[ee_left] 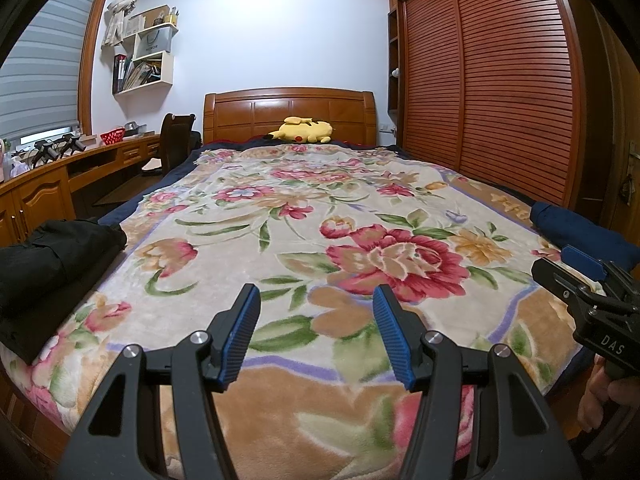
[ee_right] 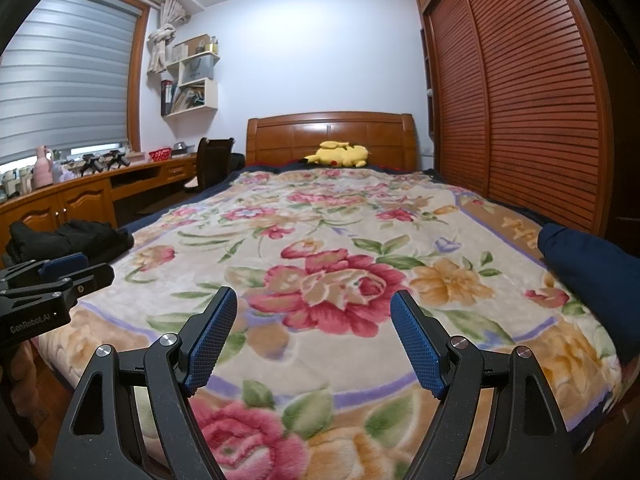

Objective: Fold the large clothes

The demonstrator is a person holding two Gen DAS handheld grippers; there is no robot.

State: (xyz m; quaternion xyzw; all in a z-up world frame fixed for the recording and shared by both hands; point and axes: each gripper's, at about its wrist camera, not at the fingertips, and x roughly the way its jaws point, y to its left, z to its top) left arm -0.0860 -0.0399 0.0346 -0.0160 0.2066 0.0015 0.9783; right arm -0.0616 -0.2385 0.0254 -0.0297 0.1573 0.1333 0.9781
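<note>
Two grippers, left gripper (ee_left: 316, 300) and right gripper (ee_right: 314, 304), side by side above floral blanket (ee_left: 320, 208), jaws apart, empty.

Before you, a plush cream blanket (ee_left: 320, 208) blooms with red-pink roses, orange flowers and green leaves, framed by a lilac line and a tan border. A folded black garment (ee_left: 44, 264) lies at its left edge, a folded navy-blue garment (ee_right: 588, 276) at its right. Your black left gripper (ee_left: 316, 332) and black right gripper (ee_right: 314, 340) carry ribbed blue pads. A yellow plush toy (ee_left: 304, 130) rests below the orange-brown wooden headboard (ee_left: 290, 112); reddish-brown slatted wardrobe doors (ee_left: 488, 76) line the right.
</note>
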